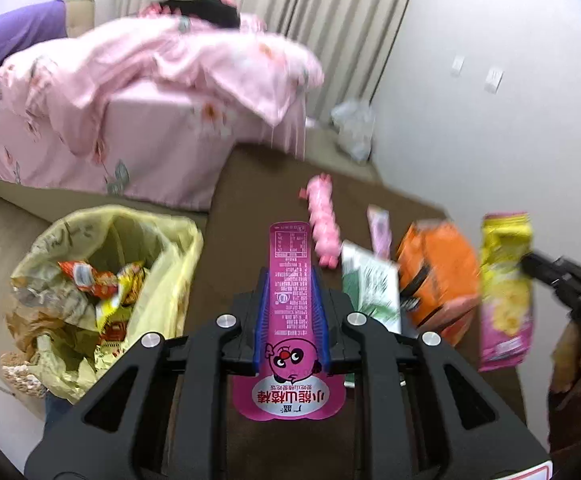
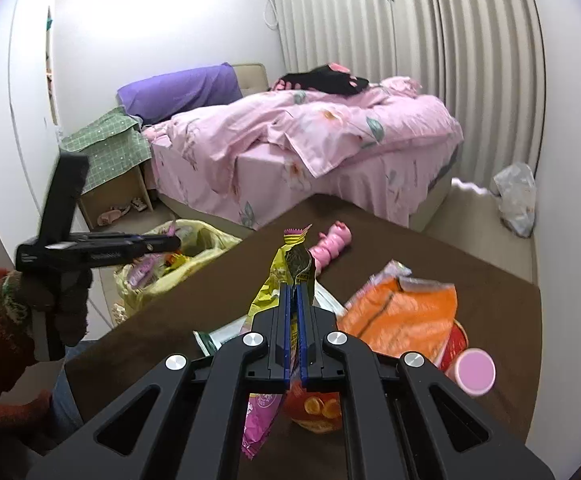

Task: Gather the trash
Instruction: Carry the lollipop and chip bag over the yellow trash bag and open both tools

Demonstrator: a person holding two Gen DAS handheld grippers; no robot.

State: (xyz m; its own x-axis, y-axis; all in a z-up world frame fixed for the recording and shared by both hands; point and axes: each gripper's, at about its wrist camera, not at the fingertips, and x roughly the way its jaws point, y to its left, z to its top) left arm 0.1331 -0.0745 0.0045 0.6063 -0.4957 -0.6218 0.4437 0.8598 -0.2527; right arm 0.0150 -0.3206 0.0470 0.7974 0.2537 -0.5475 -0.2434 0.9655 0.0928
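The left claw (image 1: 290,280) is closed on a long pink wrapper (image 1: 289,276). The blue pads (image 1: 264,312) press on both its sides. The wrapper has a round cartoon face on it and sticks out past the tips. It is held up over the brown table (image 1: 250,208).

The right claw (image 2: 294,292) is closed too. It pinches a yellow and pink bag (image 2: 268,284) by its top edge, and the bag hangs down under the claw. In the left view that bag (image 1: 504,284) hangs in the air over the right side of the table.

A bin (image 1: 102,280) with a yellow liner stands on the floor just beside the left edge of the table. Red and yellow wrappers lie inside it.

More trash lies on the table. There is an orange bag (image 2: 400,312), a green and white packet (image 1: 372,284), a pink toy (image 2: 332,244) and a small pale pink packet (image 1: 380,230). A tub with a pink lid (image 2: 474,372) stands near the orange bag.

A gloved hand (image 2: 56,300) holds the left claw's grip.

Behind the table is a bed (image 2: 310,140) with a pink flowery cover. A clear plastic bag (image 2: 516,196) sits on the floor in the corner by the wall.
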